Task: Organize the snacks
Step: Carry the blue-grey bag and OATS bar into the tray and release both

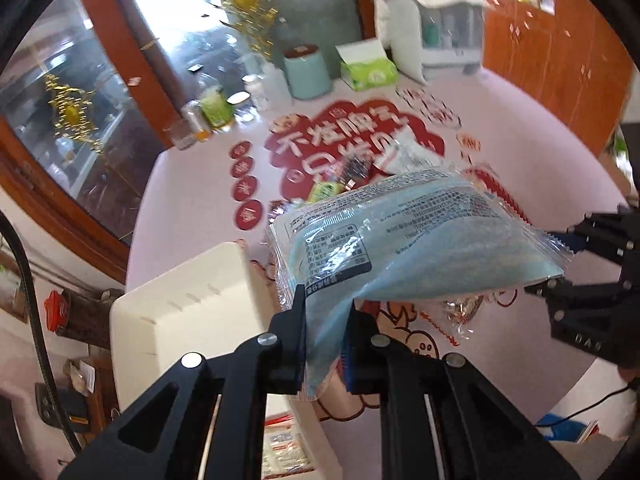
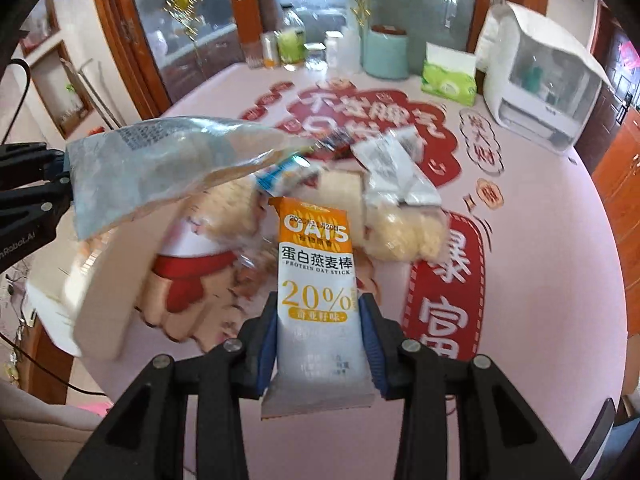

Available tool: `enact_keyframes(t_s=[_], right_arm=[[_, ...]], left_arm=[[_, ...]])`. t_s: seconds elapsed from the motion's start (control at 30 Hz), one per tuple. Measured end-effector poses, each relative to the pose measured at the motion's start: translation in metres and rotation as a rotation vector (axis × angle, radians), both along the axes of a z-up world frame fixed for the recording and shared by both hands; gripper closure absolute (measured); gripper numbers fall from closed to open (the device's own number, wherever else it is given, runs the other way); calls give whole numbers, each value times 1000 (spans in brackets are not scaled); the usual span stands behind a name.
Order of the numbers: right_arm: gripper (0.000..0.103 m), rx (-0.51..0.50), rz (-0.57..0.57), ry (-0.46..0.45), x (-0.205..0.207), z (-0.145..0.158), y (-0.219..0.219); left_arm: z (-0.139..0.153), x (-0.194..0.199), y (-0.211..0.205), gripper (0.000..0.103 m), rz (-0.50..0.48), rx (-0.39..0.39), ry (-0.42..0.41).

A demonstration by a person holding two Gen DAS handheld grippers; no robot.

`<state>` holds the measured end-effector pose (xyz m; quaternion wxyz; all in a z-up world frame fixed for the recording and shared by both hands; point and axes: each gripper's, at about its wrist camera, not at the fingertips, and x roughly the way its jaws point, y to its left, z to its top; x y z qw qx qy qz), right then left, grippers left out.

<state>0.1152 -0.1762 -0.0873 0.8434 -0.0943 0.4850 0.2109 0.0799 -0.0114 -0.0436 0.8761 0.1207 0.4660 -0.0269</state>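
Oat stick (image 2: 318,300) between right gripper (image 2: 320,344) pads (clamped)

Glossy plastic blue packet (image 1: 404,236), glossy oat bar wrapper (image 2: 316,280), matt white bin (image 1: 188,304)

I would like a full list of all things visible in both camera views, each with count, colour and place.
blue snack packet: 1, pale blue and clear, held in the air in the left gripper
oat bar: 1, orange and white, in the right gripper
snack pile: several, silver, yellow, blue, middle of table
white bin: 1, cream, table's left side
tissue pack: 1, green, far side
canister: 1, teal, far side
white appliance: 1, far right corner
table cover: 1, pink with red print
left gripper: 1, black, shut on packet
right gripper: 1, black with blue pads, shut on bar
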Motion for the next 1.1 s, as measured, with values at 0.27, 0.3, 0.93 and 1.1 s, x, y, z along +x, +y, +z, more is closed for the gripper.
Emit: enact_keyframes(t_s=[0.27, 0.3, 0.93, 1.1], right_arm=[[65, 59, 98, -81, -25, 47, 62], [65, 68, 110, -88, -29, 53, 71], [64, 110, 223, -82, -75, 81, 216], [64, 115, 152, -26, -66, 71, 226]], left_arm=[[43, -34, 66, 92, 90, -39, -95], [46, -38, 73, 92, 98, -42, -101], [50, -82, 203, 92, 233, -69, -120], [40, -79, 218, 92, 234, -67, -87]])
